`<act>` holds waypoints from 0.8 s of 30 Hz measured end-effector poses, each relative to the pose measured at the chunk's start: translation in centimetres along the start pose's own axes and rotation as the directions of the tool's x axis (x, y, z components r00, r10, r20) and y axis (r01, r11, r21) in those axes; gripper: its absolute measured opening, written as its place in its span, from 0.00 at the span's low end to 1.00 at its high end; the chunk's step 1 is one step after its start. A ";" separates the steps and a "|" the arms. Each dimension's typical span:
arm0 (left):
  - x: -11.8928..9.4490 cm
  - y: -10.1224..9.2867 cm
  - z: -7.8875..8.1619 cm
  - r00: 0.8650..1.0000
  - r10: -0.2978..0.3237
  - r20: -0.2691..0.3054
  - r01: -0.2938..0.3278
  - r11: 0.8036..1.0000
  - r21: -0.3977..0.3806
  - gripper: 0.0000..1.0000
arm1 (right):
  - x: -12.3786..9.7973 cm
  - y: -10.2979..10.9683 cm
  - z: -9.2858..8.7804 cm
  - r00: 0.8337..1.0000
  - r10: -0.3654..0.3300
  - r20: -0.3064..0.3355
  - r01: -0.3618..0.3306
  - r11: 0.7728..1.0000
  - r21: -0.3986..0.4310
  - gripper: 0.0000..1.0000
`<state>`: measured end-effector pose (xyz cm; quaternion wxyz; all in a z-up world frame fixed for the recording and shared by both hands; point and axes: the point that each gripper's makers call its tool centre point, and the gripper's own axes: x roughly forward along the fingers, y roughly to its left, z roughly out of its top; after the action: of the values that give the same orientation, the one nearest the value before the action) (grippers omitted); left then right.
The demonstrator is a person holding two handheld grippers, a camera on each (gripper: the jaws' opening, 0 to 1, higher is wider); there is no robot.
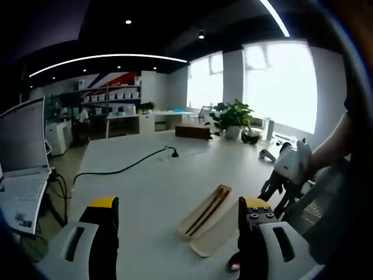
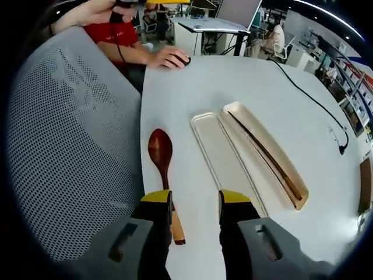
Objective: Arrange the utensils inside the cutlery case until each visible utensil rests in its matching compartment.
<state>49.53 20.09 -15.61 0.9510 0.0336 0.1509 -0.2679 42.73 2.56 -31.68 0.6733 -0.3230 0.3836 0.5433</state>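
While dark wooden chopsticks already lie in one beige oblong tray, your brown wooden spoon remains on the white bench beside the empty tray, both grippers' jaws apart, right gripper over its handle.

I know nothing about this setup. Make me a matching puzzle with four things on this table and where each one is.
Things:
1. wooden spoon
2. chopsticks
3. empty tray
4. black cable

Places:
A. inside the far tray
B. on the bare table beside the mesh chair
C. trailing across the far side of the table
D. between spoon and chopsticks

Pairs: 1-B, 2-A, 3-D, 4-C
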 end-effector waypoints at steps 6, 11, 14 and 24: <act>0.0 -0.1 0.1 1.000 0.000 0.000 0.000 1.000 0.005 0.87 | 0.4 0.3 -0.3 1.000 0.011 -0.015 -0.011 1.000 -0.016 0.30; 0.0 -0.1 0.0 1.000 -0.004 -0.002 0.004 1.000 0.001 0.87 | 0.6 0.9 -0.7 0.999 0.037 -0.024 -0.037 0.999 -0.009 0.31; 0.1 -0.3 0.0 1.000 -0.009 -0.003 0.009 1.000 0.003 0.87 | 0.9 1.3 -1.1 0.998 0.053 -0.028 -0.054 0.998 -0.014 0.31; 0.2 -0.4 -0.1 1.000 -0.015 -0.009 0.015 1.000 0.006 0.87 | 1.3 2.3 -1.3 0.995 0.089 -0.044 -0.091 0.996 -0.023 0.31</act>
<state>49.41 19.67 -15.76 0.9482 0.0365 0.1543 -0.2753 40.42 2.56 -33.49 0.6357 -0.3254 0.4053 0.5707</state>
